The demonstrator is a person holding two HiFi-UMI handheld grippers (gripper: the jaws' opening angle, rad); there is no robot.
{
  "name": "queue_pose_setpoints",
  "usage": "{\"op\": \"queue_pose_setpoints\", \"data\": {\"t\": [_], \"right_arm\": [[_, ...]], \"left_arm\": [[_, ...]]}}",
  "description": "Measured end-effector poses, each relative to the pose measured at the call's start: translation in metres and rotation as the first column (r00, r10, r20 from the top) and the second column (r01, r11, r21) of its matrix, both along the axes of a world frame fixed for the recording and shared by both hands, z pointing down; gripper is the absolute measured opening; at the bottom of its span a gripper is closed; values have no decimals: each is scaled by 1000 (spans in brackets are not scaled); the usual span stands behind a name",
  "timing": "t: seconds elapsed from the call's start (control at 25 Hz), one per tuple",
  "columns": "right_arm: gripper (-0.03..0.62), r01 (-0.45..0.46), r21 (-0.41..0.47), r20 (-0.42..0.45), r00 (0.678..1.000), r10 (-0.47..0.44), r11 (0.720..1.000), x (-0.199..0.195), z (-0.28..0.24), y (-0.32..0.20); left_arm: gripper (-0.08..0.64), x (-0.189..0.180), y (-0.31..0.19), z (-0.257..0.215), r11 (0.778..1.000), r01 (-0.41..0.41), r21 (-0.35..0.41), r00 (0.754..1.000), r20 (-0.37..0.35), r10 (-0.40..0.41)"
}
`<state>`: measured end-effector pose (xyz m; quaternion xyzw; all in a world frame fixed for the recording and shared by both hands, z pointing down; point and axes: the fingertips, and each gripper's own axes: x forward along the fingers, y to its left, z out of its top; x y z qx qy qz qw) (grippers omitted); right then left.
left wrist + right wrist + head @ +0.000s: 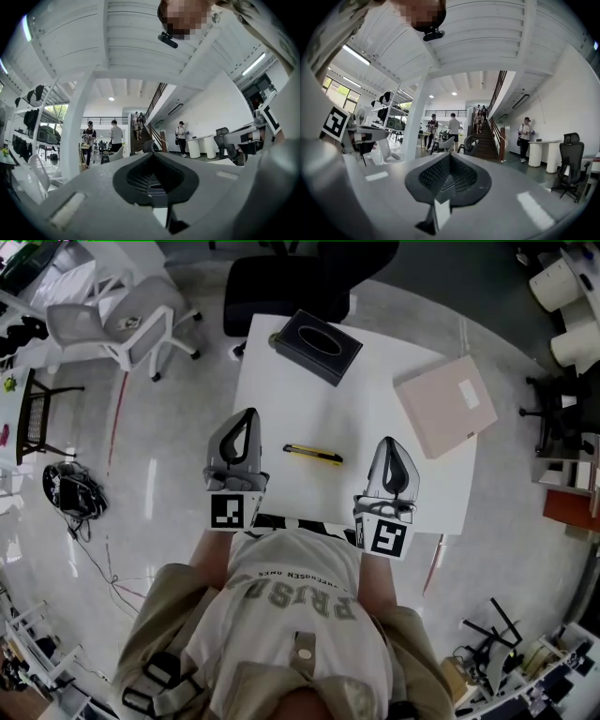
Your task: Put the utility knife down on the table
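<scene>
1. Utility knife (313, 455): lying flat on the white table (375, 381), close to the near edge, yellow-and-black body running roughly from 9 to 3 o'clock in the head view. Touched by neither gripper.
2. Left gripper (246, 423): at 9 o'clock of the utility knife, near it but apart, pointing toward 12 o'clock. Jaws pressed fully together, with nothing between them.
3. Right gripper (387, 444): at 3 o'clock of the utility knife, a little nearer the table edge, likewise apart from it and pointing toward 12 o'clock. Jaws closed tight, holding nothing.
4. Dark tissue box (317, 346): at 12 o'clock of the utility knife, by the far edge of the table, well apart.
5. Flat pink box (444, 405): at 2 o'clock of the utility knife, toward the right side of the table, turned at an angle.
6. Black office chair (291, 282): beyond the table at 12 o'clock. White chair (131, 320): on the floor at 10 o'clock.
7. Ahead of both closed grippers in the gripper views: a staircase (485, 138) and several people standing or walking, far off.
</scene>
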<state>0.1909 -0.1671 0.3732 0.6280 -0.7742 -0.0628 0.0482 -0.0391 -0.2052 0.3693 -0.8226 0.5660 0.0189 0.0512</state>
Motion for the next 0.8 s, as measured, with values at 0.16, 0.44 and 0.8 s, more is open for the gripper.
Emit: {"op": "queue_pose_setpoints", "data": {"t": [0.16, 0.44, 0.8], "right_arm": [[-2, -25, -22, -19, 1000, 24, 999, 2, 3, -3], [-2, -11, -33, -27, 1000, 10, 999, -2, 5, -4], [-2, 8, -51, -35, 999, -10, 999, -3, 8, -1]], "left_arm": [[14, -3, 0, -2, 1000, 8, 17, 1000, -8, -8], [14, -2, 2, 3, 1000, 11, -5, 1000, -4, -11], [14, 1, 4, 5, 1000, 11, -1, 1000, 13, -11]]}}
